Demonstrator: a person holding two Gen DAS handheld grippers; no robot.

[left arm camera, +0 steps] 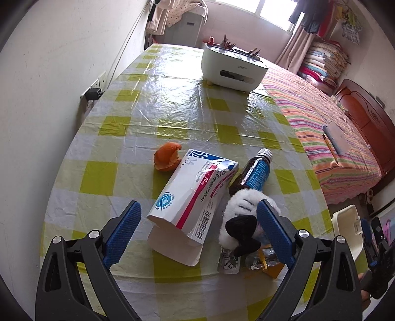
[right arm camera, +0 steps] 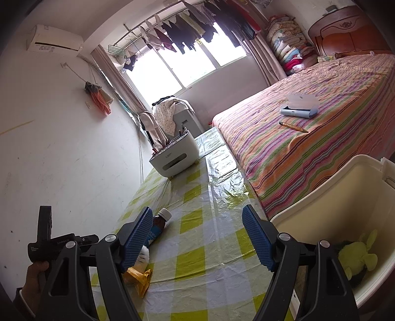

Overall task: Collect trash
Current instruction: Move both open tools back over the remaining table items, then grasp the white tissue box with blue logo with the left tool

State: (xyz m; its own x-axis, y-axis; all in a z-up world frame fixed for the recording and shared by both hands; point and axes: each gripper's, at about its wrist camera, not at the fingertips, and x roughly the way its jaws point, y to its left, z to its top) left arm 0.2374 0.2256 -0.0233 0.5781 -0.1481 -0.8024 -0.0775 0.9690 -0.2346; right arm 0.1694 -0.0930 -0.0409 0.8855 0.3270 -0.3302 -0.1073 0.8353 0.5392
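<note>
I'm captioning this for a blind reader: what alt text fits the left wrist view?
The open left gripper hovers over a checked table, with a medicine box between its fingers. Around the box lie an orange peel, a brown bottle, a plush toy and wrappers.

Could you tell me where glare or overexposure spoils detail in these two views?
Left wrist view: the window is blown out, and the plastic tablecloth shows bright sheen. Right wrist view: the window is blown white, silhouetting the hanging clothes; glare streaks the tablecloth.
</note>
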